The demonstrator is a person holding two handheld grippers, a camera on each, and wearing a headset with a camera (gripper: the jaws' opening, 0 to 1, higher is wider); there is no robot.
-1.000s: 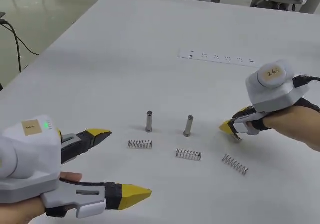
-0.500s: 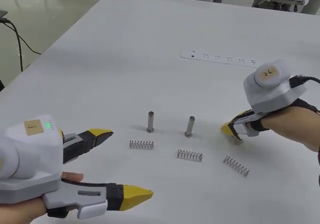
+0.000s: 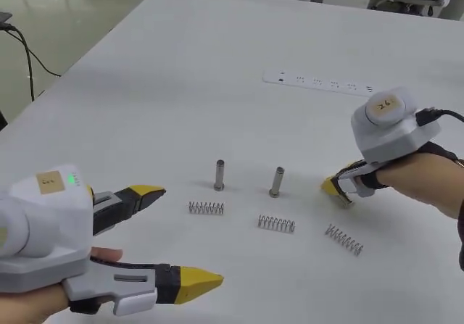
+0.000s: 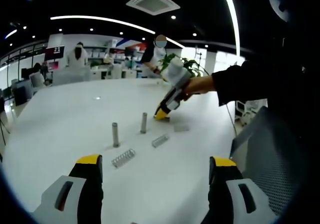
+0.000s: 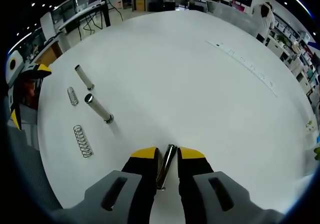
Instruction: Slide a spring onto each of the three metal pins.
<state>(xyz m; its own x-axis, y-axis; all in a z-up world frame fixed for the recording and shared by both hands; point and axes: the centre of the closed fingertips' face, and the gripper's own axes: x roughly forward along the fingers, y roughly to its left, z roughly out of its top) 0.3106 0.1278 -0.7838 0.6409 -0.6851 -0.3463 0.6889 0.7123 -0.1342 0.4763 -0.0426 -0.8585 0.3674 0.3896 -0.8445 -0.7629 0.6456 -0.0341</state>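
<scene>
Two metal pins stand upright on the white table, the left pin and the middle pin. A spring lies in front of each: left spring, middle spring. A third spring lies further right. My right gripper is shut on the third pin, its tip down at the table. My left gripper hovers open near the front left, nothing between its jaws.
A white power strip lies flat on the far side of the table. The table's left edge drops to the floor, where a black cable runs. Office chairs stand beyond the far end.
My right gripper's body has leaned slightly left over its pin. The pins, the springs and the left gripper hold still; the small shift of the picture is the camera's.
</scene>
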